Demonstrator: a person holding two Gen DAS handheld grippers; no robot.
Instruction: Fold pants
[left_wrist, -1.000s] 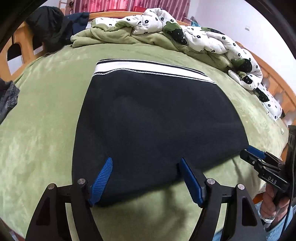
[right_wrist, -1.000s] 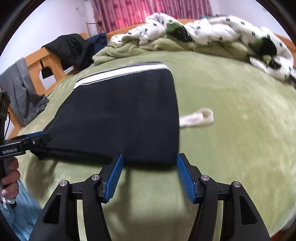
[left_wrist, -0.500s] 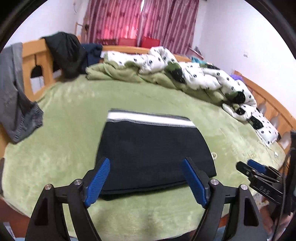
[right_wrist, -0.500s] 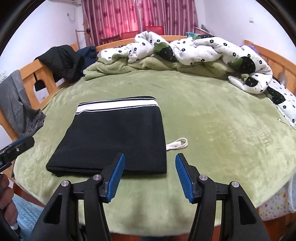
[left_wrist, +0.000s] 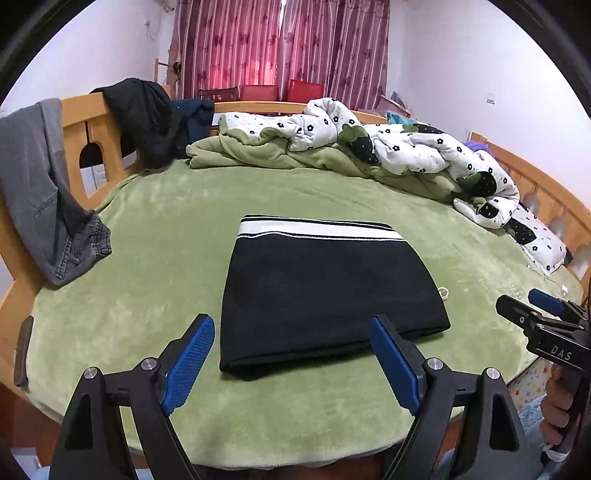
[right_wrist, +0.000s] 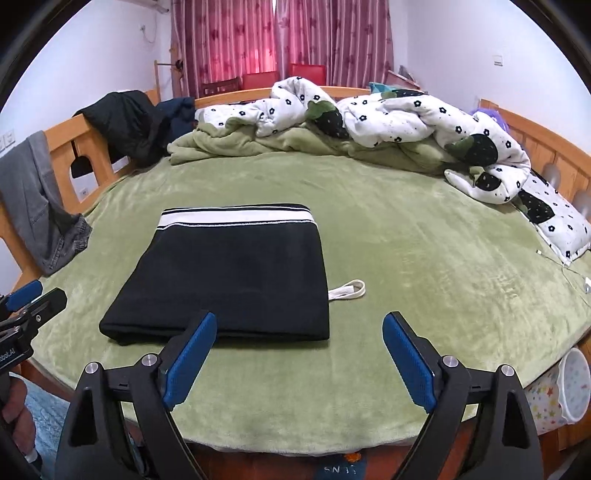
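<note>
Black folded pants (left_wrist: 325, 291) lie alone; left gripper (left_wrist: 291, 354) and right gripper (right_wrist: 299, 354) have pulled back, spread wide, empty — fold looks finished.

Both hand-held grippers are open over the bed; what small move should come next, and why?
Probably tuck the white drawstring loop under the pants with the right hand-held gripper: the pants lie as a flat folded rectangle, and only that loop sticks out.
</note>
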